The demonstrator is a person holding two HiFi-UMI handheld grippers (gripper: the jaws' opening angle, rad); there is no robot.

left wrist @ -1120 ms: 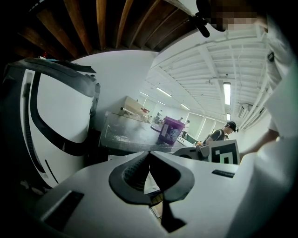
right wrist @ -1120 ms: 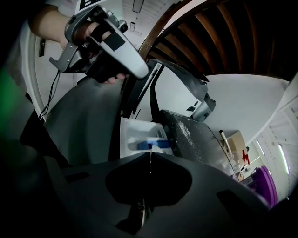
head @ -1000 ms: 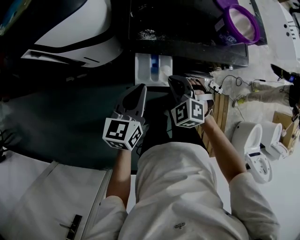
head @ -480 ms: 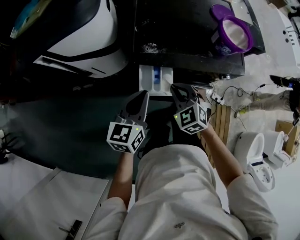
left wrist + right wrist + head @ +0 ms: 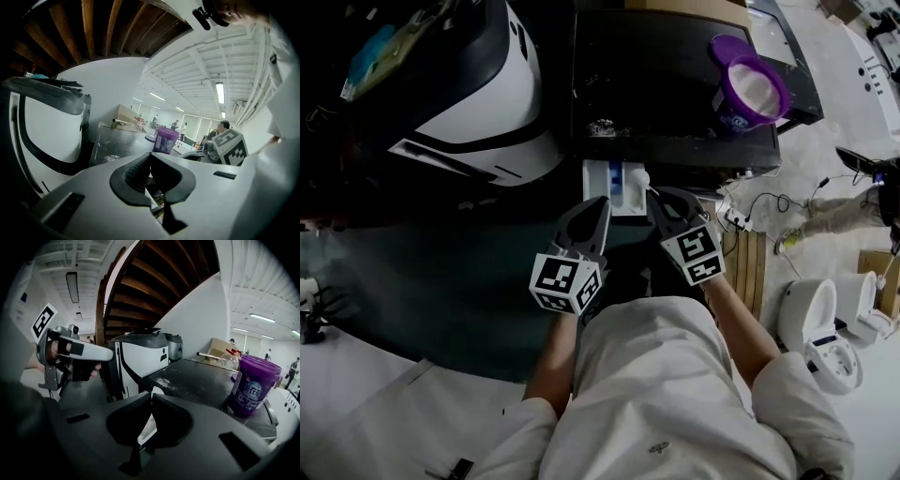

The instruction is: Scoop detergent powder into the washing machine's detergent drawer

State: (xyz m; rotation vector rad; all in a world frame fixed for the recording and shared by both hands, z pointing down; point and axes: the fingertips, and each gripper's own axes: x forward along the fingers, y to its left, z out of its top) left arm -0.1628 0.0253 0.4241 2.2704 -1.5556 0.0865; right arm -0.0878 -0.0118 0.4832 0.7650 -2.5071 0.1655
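One tub (image 5: 733, 114): white powder (image 5: 757, 87) | drawer (image 5: 598, 183) open | right claw (image 5: 150, 398) grips scoop (image 5: 642, 178)

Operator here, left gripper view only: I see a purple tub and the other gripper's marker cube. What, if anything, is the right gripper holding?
Observer: The right gripper has its tongs shut on a white scoop.
Operator: Where is that scoop relative to the drawer?
Observer: In the head view its bowl appears over the right side of the open detergent drawer.
Operator: Is the tub uncovered?
Observer: Yes; from above, the purple tub is open, with pale contents showing.
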